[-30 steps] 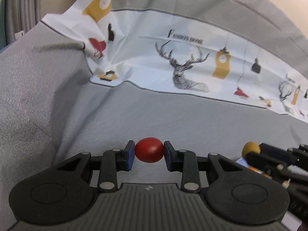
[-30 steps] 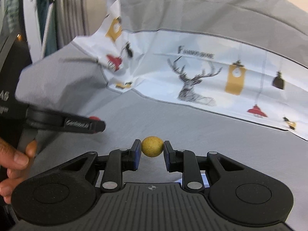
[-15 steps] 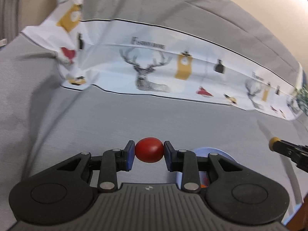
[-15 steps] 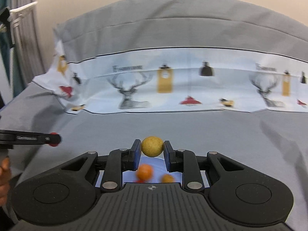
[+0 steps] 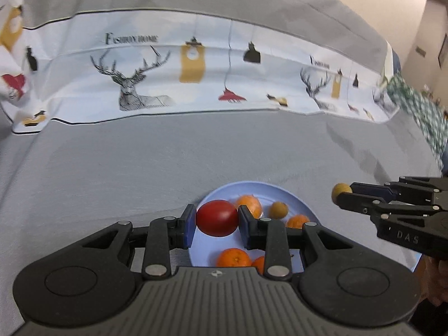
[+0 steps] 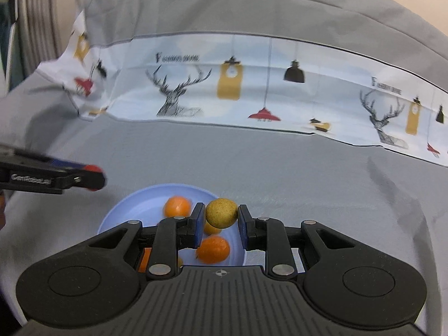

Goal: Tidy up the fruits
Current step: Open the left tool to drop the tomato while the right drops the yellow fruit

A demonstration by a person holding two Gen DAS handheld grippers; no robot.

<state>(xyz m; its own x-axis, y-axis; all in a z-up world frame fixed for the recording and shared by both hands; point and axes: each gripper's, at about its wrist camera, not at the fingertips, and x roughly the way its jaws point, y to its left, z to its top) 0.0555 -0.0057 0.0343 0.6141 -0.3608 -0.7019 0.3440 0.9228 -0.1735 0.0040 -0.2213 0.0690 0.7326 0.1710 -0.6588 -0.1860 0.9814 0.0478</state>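
Observation:
My left gripper (image 5: 217, 219) is shut on a red tomato (image 5: 217, 217), held above the left part of a pale blue plate (image 5: 257, 189). On that plate lie several oranges (image 5: 233, 257) and a small yellow-brown fruit (image 5: 278, 209). My right gripper (image 6: 221, 213) is shut on a small yellow-brown round fruit (image 6: 221, 212), held over the plate's (image 6: 126, 210) far right rim. In the left wrist view the right gripper (image 5: 343, 193) comes in from the right with its fruit (image 5: 340, 189). The right wrist view shows the left gripper (image 6: 92, 177) at the left with the tomato (image 6: 93, 169).
The plate rests on a grey bedspread (image 5: 140, 162). Behind it lies a white printed cloth band (image 5: 196, 78) with deer and lamps. A green checked cloth (image 5: 422, 112) sits at the far right. A curtain (image 6: 39, 22) hangs at the far left.
Both grippers have swung across the bed so that the blue plate with oranges now lies below them. Each still holds its fruit.

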